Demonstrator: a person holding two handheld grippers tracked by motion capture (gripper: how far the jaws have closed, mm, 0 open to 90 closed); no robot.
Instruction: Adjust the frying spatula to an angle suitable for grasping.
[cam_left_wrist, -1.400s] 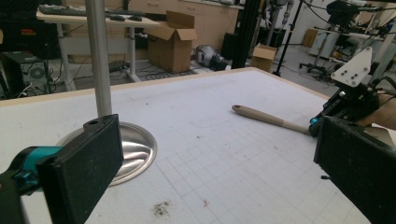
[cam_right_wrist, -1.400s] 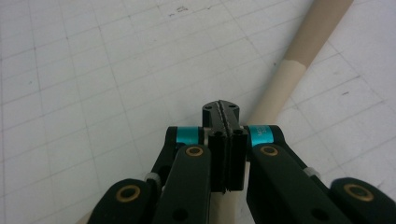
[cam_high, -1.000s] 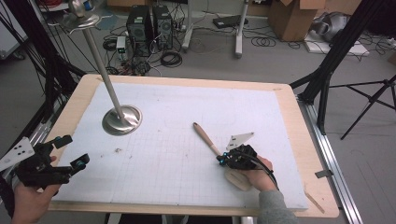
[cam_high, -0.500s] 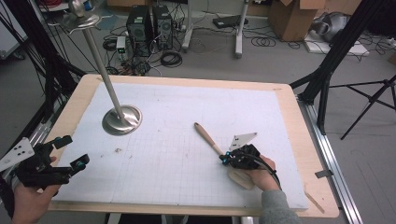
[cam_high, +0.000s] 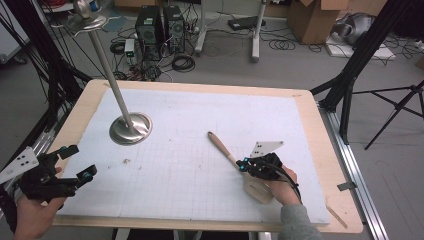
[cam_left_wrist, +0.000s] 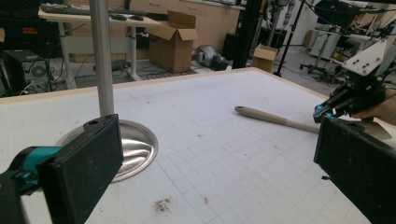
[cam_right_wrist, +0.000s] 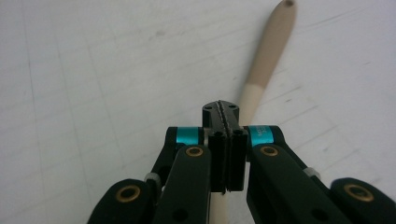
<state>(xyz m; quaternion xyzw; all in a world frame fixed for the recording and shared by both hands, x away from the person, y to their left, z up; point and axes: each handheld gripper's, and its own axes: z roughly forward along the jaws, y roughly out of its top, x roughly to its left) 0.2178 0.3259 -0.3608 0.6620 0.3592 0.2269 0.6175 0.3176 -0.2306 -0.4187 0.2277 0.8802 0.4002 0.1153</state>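
A beige spatula with a long tan handle lies flat on the bench's white gridded mat, towards its right front. The right gripper, jaws pressed together, rests over the spatula's neck. The left gripper hangs wide apart at the bench's left edge, near the steel stand's round base.

Spatula fractionally nearer the person

On the table: 1 spatula; 1 metal stand w/ round base; 2 grippers, left gripper & right gripper; 1 white grid mat; floor behind: approx. 2 cardboard boxes.
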